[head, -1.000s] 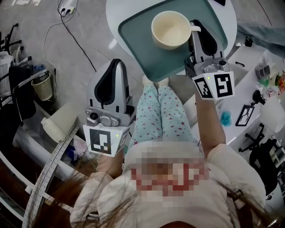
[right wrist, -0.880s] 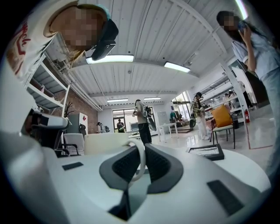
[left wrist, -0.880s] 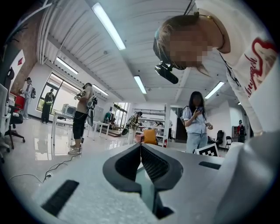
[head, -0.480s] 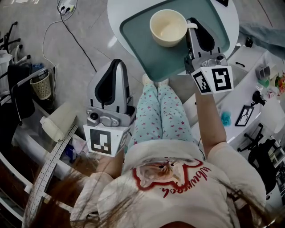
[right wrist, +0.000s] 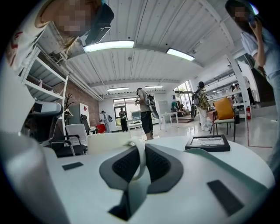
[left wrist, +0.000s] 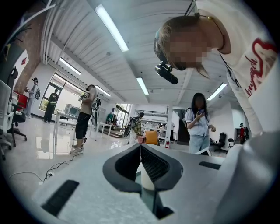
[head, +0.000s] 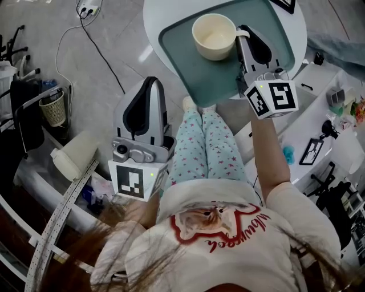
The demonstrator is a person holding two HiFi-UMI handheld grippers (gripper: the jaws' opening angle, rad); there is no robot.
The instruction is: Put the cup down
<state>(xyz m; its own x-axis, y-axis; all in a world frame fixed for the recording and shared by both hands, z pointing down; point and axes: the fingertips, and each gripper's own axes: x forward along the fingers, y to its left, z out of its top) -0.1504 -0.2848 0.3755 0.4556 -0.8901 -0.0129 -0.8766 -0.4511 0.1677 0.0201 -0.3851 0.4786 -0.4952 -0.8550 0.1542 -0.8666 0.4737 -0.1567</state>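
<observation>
One cup (head: 214, 36), cream, open side up, sits within the outline of one teal tray (head: 194, 68) on one round white table (head: 153, 17). Can't tell from the head view if its base touches the tray or hangs just above. The handle (head: 242, 33) points to the right of that view.

Two grippers in all. The right gripper (head: 244, 29) reaches in over the tray's right part, w/ its marker cube (head: 272, 98) nearest the person. In the right gripper view the right gripper (right wrist: 141, 146) has its jaws closed down to a narrow gap, and the pale handle loop (right wrist: 141, 159) runs btwn the two dark pads, clamped on both sides. The cup body (right wrist: 109, 141) shows just past the jaw tips, left of centre. One black frame (right wrist: 207, 142) lies flat on the table further off to the right, well apart from the cup.

The left gripper (head: 149, 81) is off the table, over the grey floor (head: 97, 85), beside the person's legs (head: 208, 148) in star-print trousers, well apart from the cup and tray. In the left gripper view the left gripper (left wrist: 141, 148) has its jaw tips touching, w/ nothing gripped; only a sliver of pale and teal bkgd shows through the slot lower down.

On the floor at left: one wire basket (head: 55, 110) and one dark cable (head: 97, 48).
</observation>
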